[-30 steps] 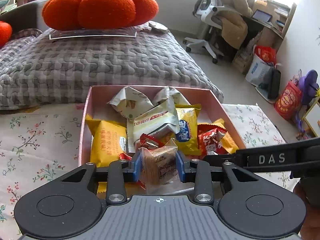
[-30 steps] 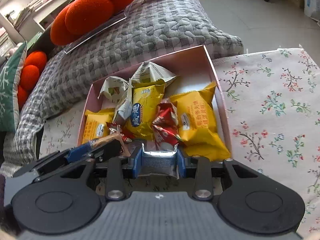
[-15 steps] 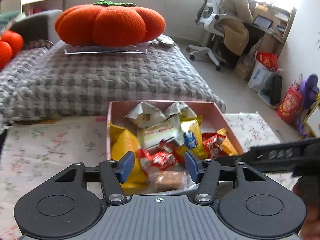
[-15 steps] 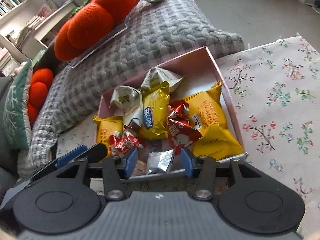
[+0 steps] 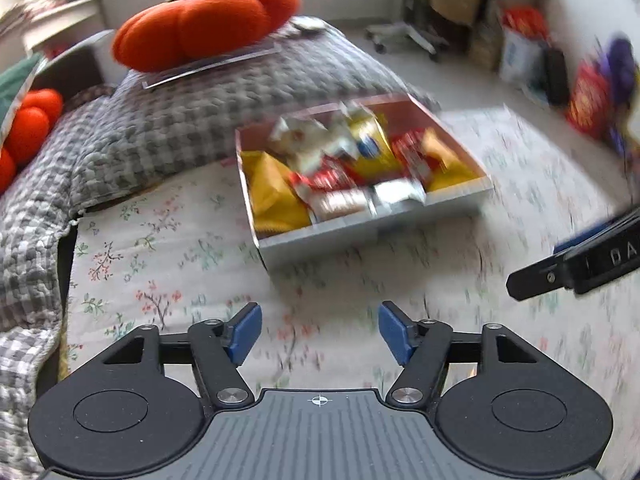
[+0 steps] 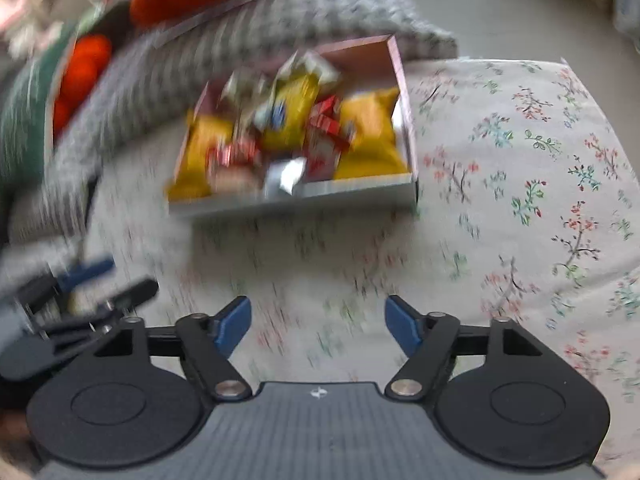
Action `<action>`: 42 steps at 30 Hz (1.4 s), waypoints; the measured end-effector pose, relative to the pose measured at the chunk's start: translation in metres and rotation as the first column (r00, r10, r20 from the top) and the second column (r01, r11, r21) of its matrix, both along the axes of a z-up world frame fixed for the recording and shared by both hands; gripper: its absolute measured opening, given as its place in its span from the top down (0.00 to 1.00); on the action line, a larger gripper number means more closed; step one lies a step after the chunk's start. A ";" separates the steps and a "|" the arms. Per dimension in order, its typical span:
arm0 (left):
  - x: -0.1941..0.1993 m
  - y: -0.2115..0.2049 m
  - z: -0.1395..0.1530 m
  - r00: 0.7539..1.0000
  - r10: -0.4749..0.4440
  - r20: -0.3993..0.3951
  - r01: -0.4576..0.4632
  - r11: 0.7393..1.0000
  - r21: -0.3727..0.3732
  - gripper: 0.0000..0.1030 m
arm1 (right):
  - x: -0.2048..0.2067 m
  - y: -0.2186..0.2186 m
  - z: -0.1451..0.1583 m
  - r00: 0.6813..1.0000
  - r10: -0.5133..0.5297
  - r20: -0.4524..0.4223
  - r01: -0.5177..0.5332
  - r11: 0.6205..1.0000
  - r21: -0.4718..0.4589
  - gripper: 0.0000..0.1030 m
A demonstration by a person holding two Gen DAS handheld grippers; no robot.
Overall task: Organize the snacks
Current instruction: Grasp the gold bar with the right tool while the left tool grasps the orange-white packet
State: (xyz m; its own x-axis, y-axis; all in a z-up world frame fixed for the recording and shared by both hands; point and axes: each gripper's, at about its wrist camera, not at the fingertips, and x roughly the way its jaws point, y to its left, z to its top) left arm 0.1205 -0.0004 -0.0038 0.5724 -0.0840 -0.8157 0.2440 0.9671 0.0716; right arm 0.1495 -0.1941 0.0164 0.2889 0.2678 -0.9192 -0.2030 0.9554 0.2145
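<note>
I have both grippers tipped steeply down over the flowered cloth (image 6: 520, 184) that covers the bench, short of the box. On my left gripper (image 5: 320, 330) the blue-padded fingers (image 5: 245, 330) stand well apart and are opening, with nothing between them but cloth. My right gripper (image 6: 318, 326) reads the same: its fingers (image 6: 234, 322) are apart and opening, empty, over bare cloth. From the left camera I see the right gripper's black side at the right edge; from the right camera the left gripper shows as a dark blur at lower left.

The cloth is pale, printed with small red and green sprigs, and lies flat. Behind it sits a thick grey quilted cushion (image 5: 192, 112) with a woven, bumpy texture, and on that a round, lobed orange plush pumpkin (image 5: 208, 24) resting on a clear flat sheet.

The box (image 5: 372, 232) is a shallow rectangular tray with pink inner walls and a pale near wall, standing on the cloth just beyond both grippers. The snacks (image 5: 344, 168) lie inside it in a loose heap: crinkly yellow packets, red wrappers, pale foil ones, a silvery packet (image 6: 286, 174) and a brownish clear-wrapped piece (image 5: 340, 202) against the near wall. Motion blur hides the print.
</note>
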 end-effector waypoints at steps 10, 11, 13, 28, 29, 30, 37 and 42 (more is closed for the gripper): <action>-0.026 -0.017 -0.040 0.961 -0.176 -0.213 0.198 0.977 0.083 0.35 | -0.044 0.034 -0.035 0.951 0.299 -0.080 -0.309 0.935 -0.176 0.18; -0.028 -0.018 -0.042 0.953 -0.201 -0.227 0.223 0.972 0.079 0.34 | -0.045 0.035 -0.041 0.944 0.315 -0.100 -0.329 0.925 -0.189 0.18; -0.033 -0.023 -0.046 0.938 -0.246 -0.244 0.271 0.960 0.075 0.33 | -0.053 0.038 -0.049 0.928 0.348 -0.131 -0.368 0.908 -0.198 0.19; -0.064 -0.048 -0.067 0.835 -0.487 -0.256 0.527 0.841 0.119 0.28 | -0.080 0.061 -0.075 0.851 0.494 -0.177 -0.525 0.815 -0.245 0.42; -0.063 -0.047 -0.068 0.836 -0.490 -0.248 0.527 0.842 0.114 0.27 | -0.079 0.061 -0.076 0.852 0.494 -0.175 -0.524 0.816 -0.245 0.43; -0.060 -0.046 -0.069 0.839 -0.487 -0.245 0.522 0.847 0.105 0.26 | -0.079 0.062 -0.076 0.853 0.493 -0.171 -0.521 0.817 -0.246 0.46; -0.057 -0.039 -0.067 0.836 -0.500 -0.228 0.522 0.852 0.047 0.50 | -0.074 0.053 -0.069 0.875 0.466 -0.135 -0.485 0.839 -0.246 0.74; -0.059 -0.040 -0.066 0.828 -0.507 -0.238 0.531 0.846 0.042 0.63 | -0.069 0.050 -0.069 0.879 0.463 -0.117 -0.477 0.840 -0.257 0.75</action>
State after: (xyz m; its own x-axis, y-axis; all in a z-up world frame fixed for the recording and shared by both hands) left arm 0.0613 -0.0408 -0.0702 0.2825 -0.2300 -0.9313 0.7283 0.6832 0.0522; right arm 0.0802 -0.1438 -0.0530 0.1453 0.1001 -0.9843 -0.6387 0.7693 -0.0160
